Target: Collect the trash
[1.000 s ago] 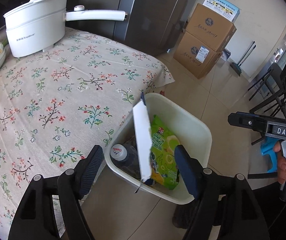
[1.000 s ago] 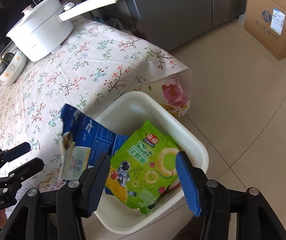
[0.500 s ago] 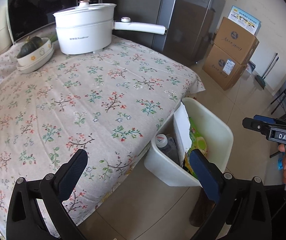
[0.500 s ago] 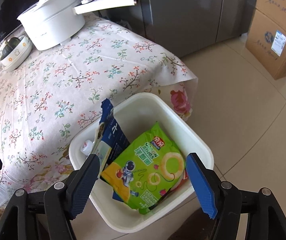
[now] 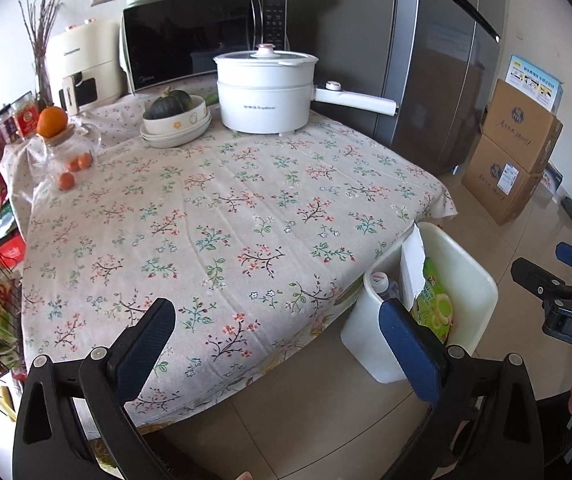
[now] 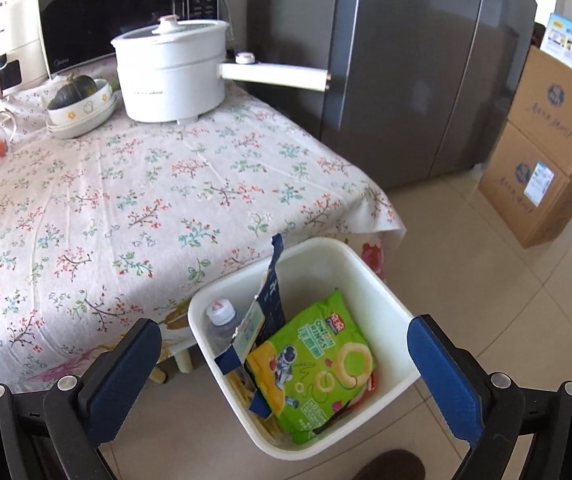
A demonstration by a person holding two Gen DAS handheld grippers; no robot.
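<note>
Trash: green bag (image 6: 318,364), blue carton (image 6: 262,320) and bottle (image 6: 220,314) are held in the bin (image 6: 382,280), beside the surface (image 5: 214,216).
Left hand-held gripper (image 5: 278,344): spread wide, empty.
Right hand-held gripper (image 6: 286,376): spread wide, empty.

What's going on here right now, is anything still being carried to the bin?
Nothing is being carried. A person holds both grippers open and empty: the left gripper over the flowered tablecloth, the right gripper above the white plastic bin on the floor beside the table. The bin holds a green onion-ring snack bag, a torn blue carton standing upright, and a clear plastic bottle with a white cap. No loose trash shows on the visible tablecloth, only kitchenware and fruit.
</note>
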